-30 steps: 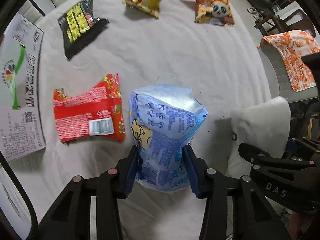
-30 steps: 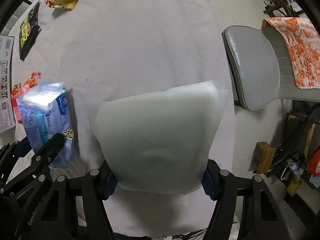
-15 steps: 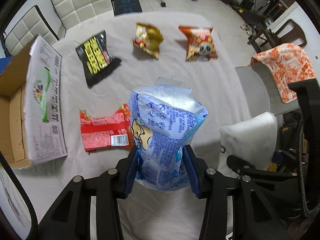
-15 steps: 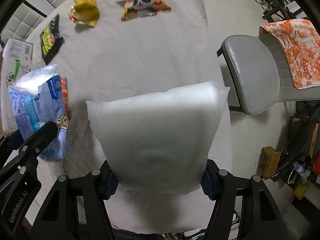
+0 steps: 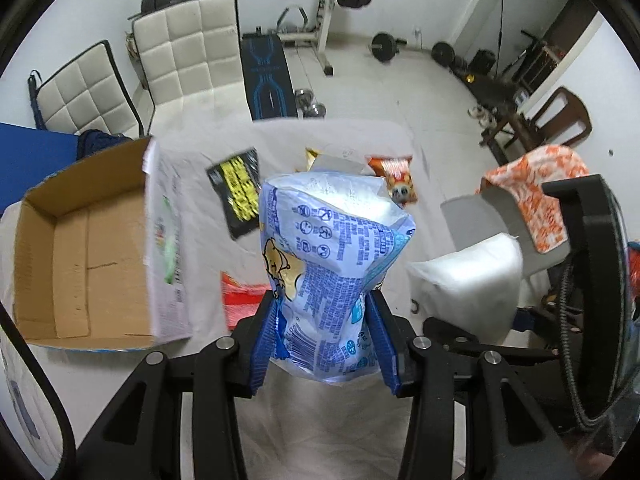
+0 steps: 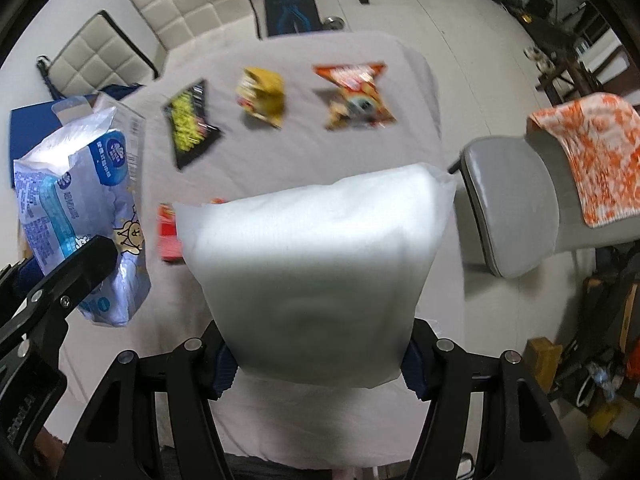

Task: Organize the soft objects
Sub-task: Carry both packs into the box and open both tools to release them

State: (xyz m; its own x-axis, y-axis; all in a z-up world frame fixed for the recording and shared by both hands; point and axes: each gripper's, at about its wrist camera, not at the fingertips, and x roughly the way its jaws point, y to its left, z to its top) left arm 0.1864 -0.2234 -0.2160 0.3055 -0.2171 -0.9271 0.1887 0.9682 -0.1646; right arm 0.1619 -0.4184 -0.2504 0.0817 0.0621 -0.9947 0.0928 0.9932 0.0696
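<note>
My left gripper (image 5: 325,340) is shut on a soft blue tissue pack (image 5: 332,264) and holds it high above the table. The pack also shows at the left of the right wrist view (image 6: 80,216). My right gripper (image 6: 316,360) is shut on a white soft pack (image 6: 316,268), also held above the table; it shows to the right in the left wrist view (image 5: 464,284). An open cardboard box (image 5: 84,256) stands at the table's left side.
On the white tablecloth (image 6: 304,148) lie a black-yellow packet (image 6: 188,124), a yellow packet (image 6: 262,96), an orange packet (image 6: 356,96) and a red packet (image 5: 240,300). A grey chair with an orange cloth (image 6: 516,204) stands right of the table. White chairs (image 5: 192,56) stand behind it.
Both grippers have risen well above the table with their packs. The view has tilted up, so the open box and the room behind have come into sight.
</note>
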